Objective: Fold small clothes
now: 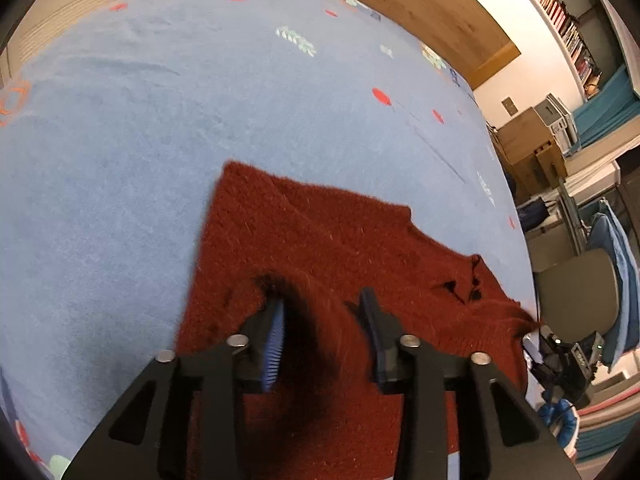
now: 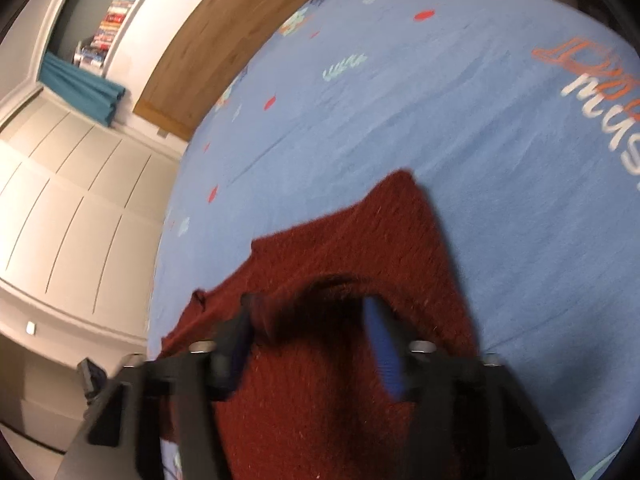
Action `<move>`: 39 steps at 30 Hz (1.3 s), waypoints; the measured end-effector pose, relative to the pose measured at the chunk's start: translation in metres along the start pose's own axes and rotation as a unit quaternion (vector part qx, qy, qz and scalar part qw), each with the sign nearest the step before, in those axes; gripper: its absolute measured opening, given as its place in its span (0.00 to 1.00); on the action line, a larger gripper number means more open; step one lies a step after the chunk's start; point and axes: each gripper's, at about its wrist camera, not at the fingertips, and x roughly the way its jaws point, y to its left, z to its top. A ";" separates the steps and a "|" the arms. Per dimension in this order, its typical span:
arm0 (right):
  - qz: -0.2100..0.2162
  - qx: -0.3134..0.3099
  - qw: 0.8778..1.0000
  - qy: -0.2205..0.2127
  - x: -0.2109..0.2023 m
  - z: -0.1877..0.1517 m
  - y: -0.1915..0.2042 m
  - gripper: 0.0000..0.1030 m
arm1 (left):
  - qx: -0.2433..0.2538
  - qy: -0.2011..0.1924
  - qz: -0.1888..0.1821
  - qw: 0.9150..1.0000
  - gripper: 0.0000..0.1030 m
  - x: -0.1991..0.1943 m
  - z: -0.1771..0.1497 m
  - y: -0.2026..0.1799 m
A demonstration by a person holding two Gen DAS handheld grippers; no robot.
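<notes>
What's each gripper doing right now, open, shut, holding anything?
Left gripper: open, red sweater bunched between its jaws, not pinched.
Right gripper: open, over the same sweater's fold, holding nothing.

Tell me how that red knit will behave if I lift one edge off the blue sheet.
Likely floppy: the red knit already humps in a soft fold between the open left claw. Probably grippy rather than slippery, given its fuzzy, thick weave. Pushed, it would likely bunch up on the blue sheet instead of sliding flat.
</notes>
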 end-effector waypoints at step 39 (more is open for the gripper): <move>-0.131 -0.281 0.951 0.017 0.051 -0.046 0.085 0.65 | 0.177 -0.046 0.141 0.973 0.42 0.044 -0.028 -0.054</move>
